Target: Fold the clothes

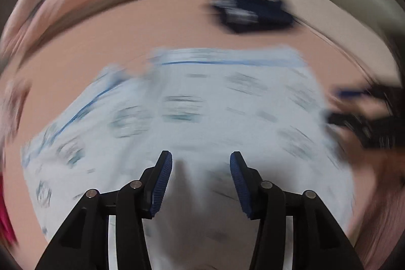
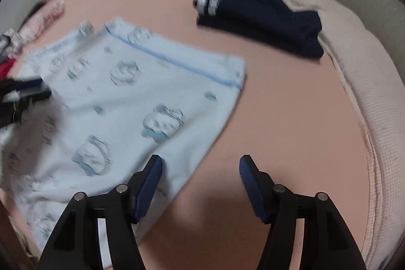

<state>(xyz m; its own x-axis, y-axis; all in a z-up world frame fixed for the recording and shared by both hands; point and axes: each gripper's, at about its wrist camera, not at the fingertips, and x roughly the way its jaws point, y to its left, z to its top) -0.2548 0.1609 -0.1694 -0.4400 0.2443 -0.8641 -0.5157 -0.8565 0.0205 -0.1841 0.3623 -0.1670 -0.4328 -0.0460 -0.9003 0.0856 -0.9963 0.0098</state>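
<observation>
The pale blue printed garment (image 2: 131,103) lies spread flat on my pink sheet (image 2: 278,118). My left gripper (image 1: 201,173) hangs over its cloth, jaws partly apart, pads pressing nothing that I can see through the blur. My right gripper (image 2: 201,184) stands open at the garment's near edge, holding nothing. A folded navy garment (image 2: 260,24) sits well apart, near the sheet's far edge.
</observation>
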